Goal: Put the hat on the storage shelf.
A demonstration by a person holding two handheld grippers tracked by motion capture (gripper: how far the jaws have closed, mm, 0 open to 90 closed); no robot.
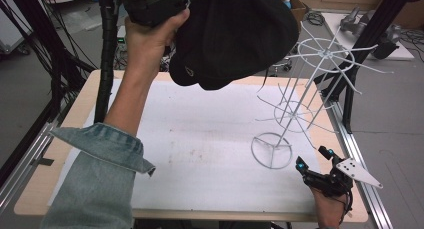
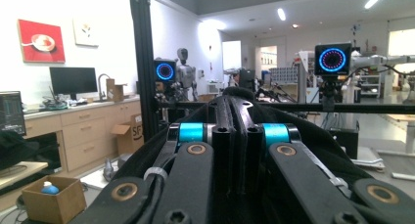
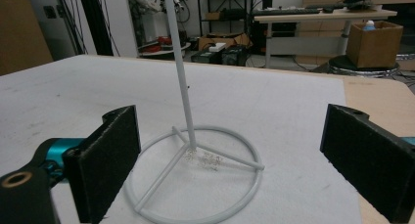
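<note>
Here the left gripper is raised high above the far left part of the surface, held in the person's left hand, with a denim sleeve rolled up on the forearm. A black cap hangs from it, drooping over the surface's far edge. In the left gripper view the two black jaws stand pressed together with black fabric of the cap bunched around and between them, so the gripper is clamped on the cap.

The white wire rack stands on the right side of the surface, its round base flat on the white mat and its thin pole rising to tiers of radiating prongs. The right gripper sits low at the near right corner, just beside the base, its jaws spread wide. In the right gripper view the ring base lies between the two open pads without touching either.
</note>
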